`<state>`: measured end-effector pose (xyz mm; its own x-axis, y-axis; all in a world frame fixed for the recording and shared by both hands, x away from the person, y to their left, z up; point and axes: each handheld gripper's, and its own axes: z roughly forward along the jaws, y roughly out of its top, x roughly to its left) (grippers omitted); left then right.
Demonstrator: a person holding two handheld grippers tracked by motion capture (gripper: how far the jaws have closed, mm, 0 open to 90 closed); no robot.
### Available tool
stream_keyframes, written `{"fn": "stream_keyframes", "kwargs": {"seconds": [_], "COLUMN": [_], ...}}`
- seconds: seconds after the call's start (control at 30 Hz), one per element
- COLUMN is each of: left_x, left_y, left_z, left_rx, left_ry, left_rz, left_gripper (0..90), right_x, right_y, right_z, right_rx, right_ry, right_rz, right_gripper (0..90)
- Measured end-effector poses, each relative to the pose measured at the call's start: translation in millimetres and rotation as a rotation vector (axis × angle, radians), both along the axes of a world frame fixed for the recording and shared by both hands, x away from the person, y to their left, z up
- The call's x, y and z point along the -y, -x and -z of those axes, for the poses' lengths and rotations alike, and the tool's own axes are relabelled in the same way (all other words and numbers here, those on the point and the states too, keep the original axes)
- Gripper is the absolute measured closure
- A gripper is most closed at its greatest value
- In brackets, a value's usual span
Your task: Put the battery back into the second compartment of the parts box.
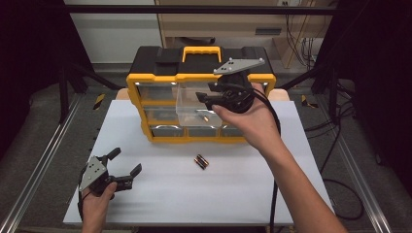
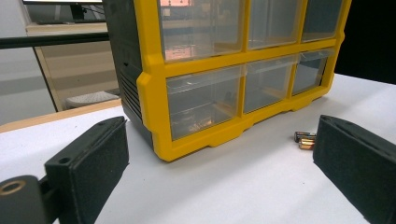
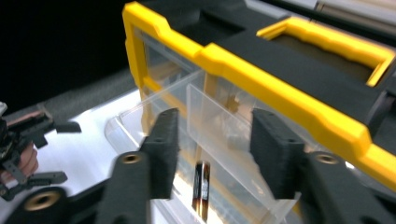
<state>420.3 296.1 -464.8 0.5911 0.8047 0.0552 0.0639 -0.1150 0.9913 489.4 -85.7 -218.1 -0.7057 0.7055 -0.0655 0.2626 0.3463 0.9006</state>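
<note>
The right claw (image 3: pixel 210 149) stands spread above the pulled-out clear drawer (image 3: pixel 219 140) of the yellow organizer (image 1: pixel 160 77). One battery (image 3: pixel 201 189) lies in the drawer, below and between its jaws, untouched. The left claw (image 1: pixel 124 167) rests spread on the table (image 1: pixel 243 194).

yellow-black organizer (image 1: pixel 160 77), clear drawer (image 1: pixel 192 104), white table (image 1: pixel 243 189)

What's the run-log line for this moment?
right gripper: open over pulled-out drawer | battery: in drawer | left gripper: open, idle on table | two batteries: on table
</note>
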Motion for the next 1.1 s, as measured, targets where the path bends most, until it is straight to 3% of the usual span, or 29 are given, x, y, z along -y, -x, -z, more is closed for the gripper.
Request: {"fn": "stream_keyframes", "kwargs": {"seconds": [0.13, 0.33, 0.43, 0.53, 0.87, 1.1], "left_x": [0.1, 1.1, 0.4, 0.6, 0.4, 0.3], "left_y": [-0.4, 0.2, 0.3, 0.0, 0.1, 0.4], "left_z": [0.2, 0.0, 0.0, 0.2, 0.1, -0.2], "left_rx": [-0.001, -0.001, 0.0, -0.001, 0.001, 0.003], "left_ry": [-0.001, -0.008, -0.005, -0.007, -0.006, -0.005], "left_rz": [-0.001, 0.001, -0.002, -0.002, -0.002, -0.003], "left_gripper": [3.2, 3.2, 3.2, 3.2, 3.0, 2.9], "right_x": [6.3, 18.5, 26.1, 33.4, 46.7, 49.3], "right_y": [11.0, 26.7, 33.8, 39.5, 41.3, 39.6], "right_z": [2.2, 9.1, 14.2, 20.7, 49.6, 59.1], "right_rx": [0.048, 0.067, 0.069, 0.065, 0.018, -0.008], "right_ry": [-0.023, -0.056, -0.07, -0.084, -0.063, -0.06], "right_rz": [0.01, 0.045, 0.063, 0.071, 0.095, 0.108], "right_gripper": [38.7, 20.4, 16.0, 14.9, 12.5, 11.6]}}
